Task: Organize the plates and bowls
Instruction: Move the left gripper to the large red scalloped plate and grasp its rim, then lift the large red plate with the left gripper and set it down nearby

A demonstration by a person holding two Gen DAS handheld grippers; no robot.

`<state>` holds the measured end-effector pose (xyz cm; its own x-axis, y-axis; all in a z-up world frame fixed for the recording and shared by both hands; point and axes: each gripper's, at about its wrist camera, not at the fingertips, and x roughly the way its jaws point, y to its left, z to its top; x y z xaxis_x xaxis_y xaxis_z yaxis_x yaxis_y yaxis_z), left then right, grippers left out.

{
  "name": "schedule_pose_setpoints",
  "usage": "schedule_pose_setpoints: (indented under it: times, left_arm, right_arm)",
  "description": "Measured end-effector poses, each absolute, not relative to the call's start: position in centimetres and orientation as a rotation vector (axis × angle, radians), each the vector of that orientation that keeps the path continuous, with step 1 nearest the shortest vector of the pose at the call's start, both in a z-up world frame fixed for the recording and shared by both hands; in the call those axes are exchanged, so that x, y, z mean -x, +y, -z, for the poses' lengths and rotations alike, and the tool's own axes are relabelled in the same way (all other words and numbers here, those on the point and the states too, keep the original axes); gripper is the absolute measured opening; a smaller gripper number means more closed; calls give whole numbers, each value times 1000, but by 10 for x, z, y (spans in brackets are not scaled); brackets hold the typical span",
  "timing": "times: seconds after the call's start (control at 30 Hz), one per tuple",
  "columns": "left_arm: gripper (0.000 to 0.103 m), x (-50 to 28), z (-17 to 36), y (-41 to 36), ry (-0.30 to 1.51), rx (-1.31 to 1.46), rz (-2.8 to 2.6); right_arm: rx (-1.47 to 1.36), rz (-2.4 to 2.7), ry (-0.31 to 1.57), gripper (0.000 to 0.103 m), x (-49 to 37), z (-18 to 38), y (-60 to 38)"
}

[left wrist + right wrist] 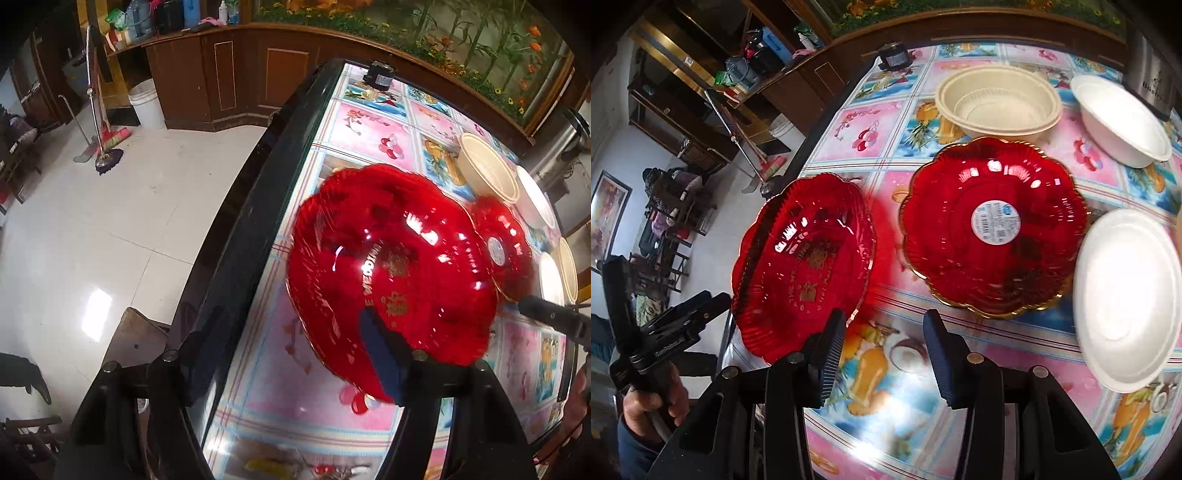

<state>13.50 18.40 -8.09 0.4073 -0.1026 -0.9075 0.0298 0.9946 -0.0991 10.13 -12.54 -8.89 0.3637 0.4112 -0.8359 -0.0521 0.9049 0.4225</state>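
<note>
A red scalloped plate with gold lettering (391, 266) (803, 264) is tilted up off the table. My left gripper (291, 350) looks open in its own view: its right finger (380, 354) touches the plate's near rim, and the left finger stands apart. From the right wrist view the left gripper (701, 306) meets the plate's left edge. A second red plate with a white sticker (995, 227) (502, 247) lies flat. My right gripper (882, 350) is open and empty above the table between both plates.
A beige bowl (999, 101) and a white bowl (1123, 122) stand at the back; another white bowl (1128, 306) sits at the right. A small black device (894, 57) stands at the far edge. The floral table (273, 369) drops to tiled floor on the left.
</note>
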Motion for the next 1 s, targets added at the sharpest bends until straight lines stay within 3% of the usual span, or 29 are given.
schedule_pose_setpoints:
  times: [0.13,0.2,0.23,0.53,0.57,0.6,0.7,0.8,1.0]
  left_arm:
    - [69,-145,88,187,1161,80,85]
    - [50,-148,93,186,1172,87,105]
    - [46,-150,95,184,1179,85,112]
    - [44,-168,111,174,1208,64,153]
    - [41,-169,112,174,1211,64,158]
    - [31,-171,115,173,1218,62,164]
    - [17,-174,121,172,1235,63,175]
    - [16,-171,121,172,1235,75,188]
    - [16,-153,117,171,1233,75,192]
  right_arm:
    - [-379,-299,1190,48,-110,97,-122]
    - [-378,-299,1194,48,-112,99,-119]
    - [-375,-297,1197,48,-113,100,-118]
    - [-378,-280,1230,48,-129,117,-111]
    - [-377,-284,1231,48,-129,118,-110]
    - [-368,-283,1230,47,-131,120,-107]
    - [-370,-295,1237,24,-134,125,-101]
    - [-320,-288,1214,10,-132,121,-92]
    - [-329,-284,1237,10,-125,121,-95]
